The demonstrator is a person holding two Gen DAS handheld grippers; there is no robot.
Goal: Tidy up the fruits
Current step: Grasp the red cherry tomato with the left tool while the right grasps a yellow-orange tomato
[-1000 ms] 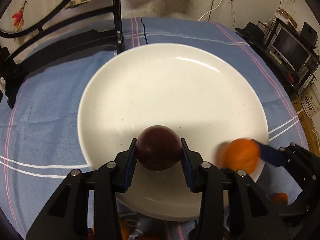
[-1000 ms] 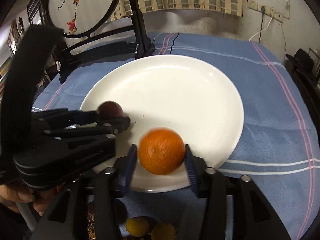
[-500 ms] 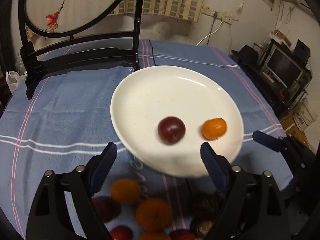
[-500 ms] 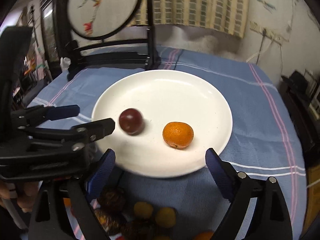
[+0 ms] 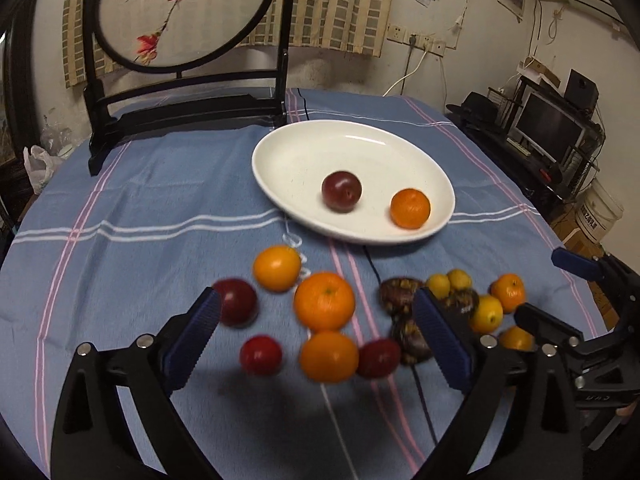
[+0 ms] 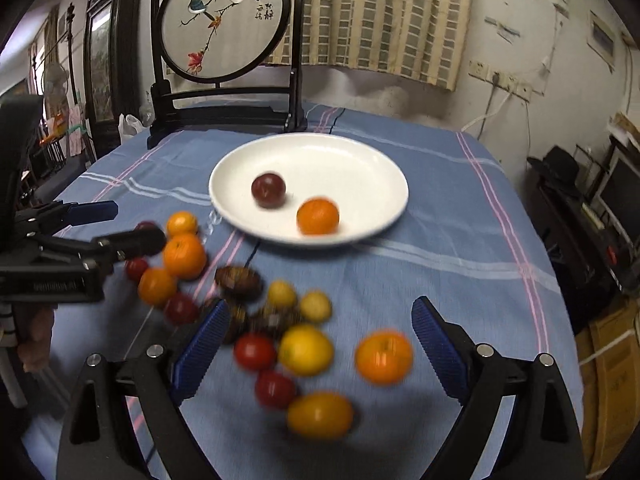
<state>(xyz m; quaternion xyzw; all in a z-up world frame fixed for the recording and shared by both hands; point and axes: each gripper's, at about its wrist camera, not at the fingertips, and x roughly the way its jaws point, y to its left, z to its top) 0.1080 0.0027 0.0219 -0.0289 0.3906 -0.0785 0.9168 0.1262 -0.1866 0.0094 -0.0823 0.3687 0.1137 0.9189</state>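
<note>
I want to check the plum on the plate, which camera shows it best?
The left wrist view: the plum is sharp there, stem dimple visible, beside the orange. The right wrist view shows it too, but blurred.

Dim room, motion-blurred, fisheye-warped edges

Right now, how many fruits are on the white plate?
2: a dark red plum left of centre and an orange near the plate's front rim. All other fruit lies on the cloth.
</note>
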